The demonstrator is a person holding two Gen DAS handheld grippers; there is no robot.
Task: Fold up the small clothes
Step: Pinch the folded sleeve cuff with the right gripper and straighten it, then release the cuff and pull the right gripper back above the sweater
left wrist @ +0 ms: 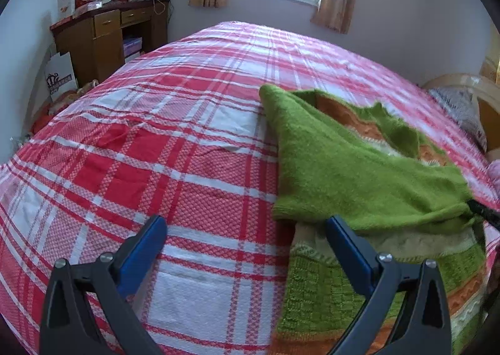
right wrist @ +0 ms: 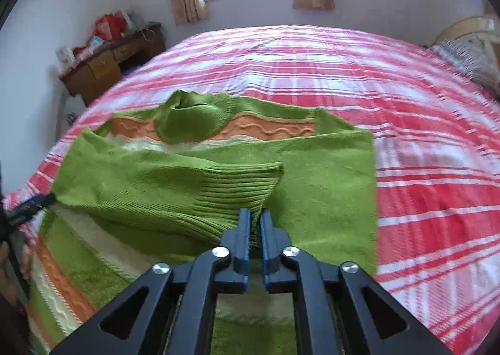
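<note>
Sweater position: green knit sweater with orange and cream bands lies on the bed, on the red and white plaid cover; collar toward the window, hem toward the cameras.
Fold status: both sleeves appear laid across the chest; the ribbed cuff of one sleeve sits near the middle of the body.
Right gripper: right gripper has its fingers nearly together with the ribbed cuff pinched between them; threads of knit show in the narrow gap. Judged a grip on the cuff.
Left gripper: left gripper has fingers spread wide, nothing between them; one finger over bare plaid, the other over the sweater's lower edge.
Step in hand (judgement): placing the sleeve across the front, then release.
How to do it well: lower the cuff until it rests flat on the body, sleeve straight and free of twist, before letting go. Open fully and back out along the fingers, so the ribbing does not snag and drag.
Left hand role: could press the near edge to keep the body from sliding.
Risk: loose knit catches on finger tips; the soft bed lets layers creep.
</note>
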